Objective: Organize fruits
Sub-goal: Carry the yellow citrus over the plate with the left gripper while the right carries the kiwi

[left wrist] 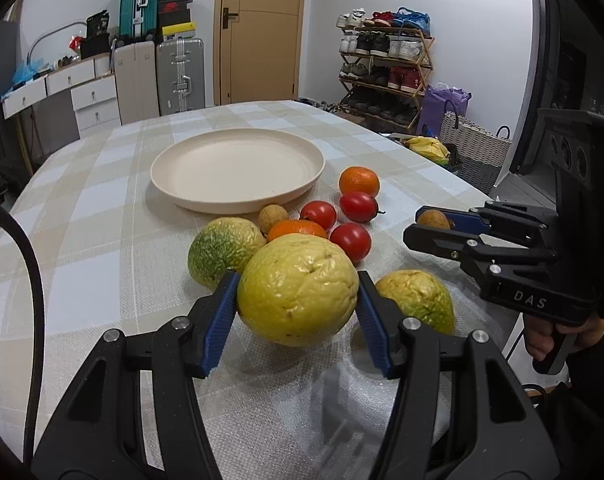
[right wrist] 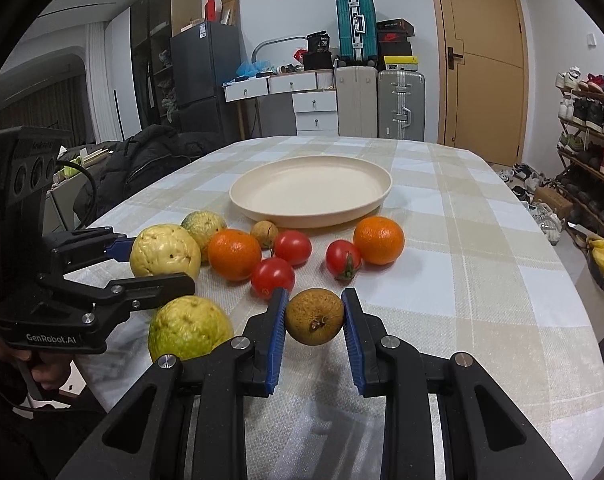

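My left gripper (left wrist: 298, 292) is shut on a large yellow guava (left wrist: 298, 288), held just above the cloth; it also shows in the right wrist view (right wrist: 164, 256). My right gripper (right wrist: 312, 316) is shut on a small brown longan (right wrist: 314, 316), seen from the left wrist view too (left wrist: 434, 219). Two more green-yellow guavas (left wrist: 224, 254) (left wrist: 416, 298), two oranges (right wrist: 378, 240) (right wrist: 234, 254), three red tomatoes (right wrist: 292, 247) (right wrist: 272, 277) (right wrist: 342, 259) and another longan (right wrist: 264, 233) lie on the table. An empty cream plate (right wrist: 310, 190) sits behind them.
The table has a checked cloth (right wrist: 482, 280) and its right edge drops to the floor. A shoe rack (left wrist: 386, 68), a woven basket (left wrist: 472, 148), suitcases (right wrist: 400, 104) and a dark coat on a chair (right wrist: 142, 160) surround the table.
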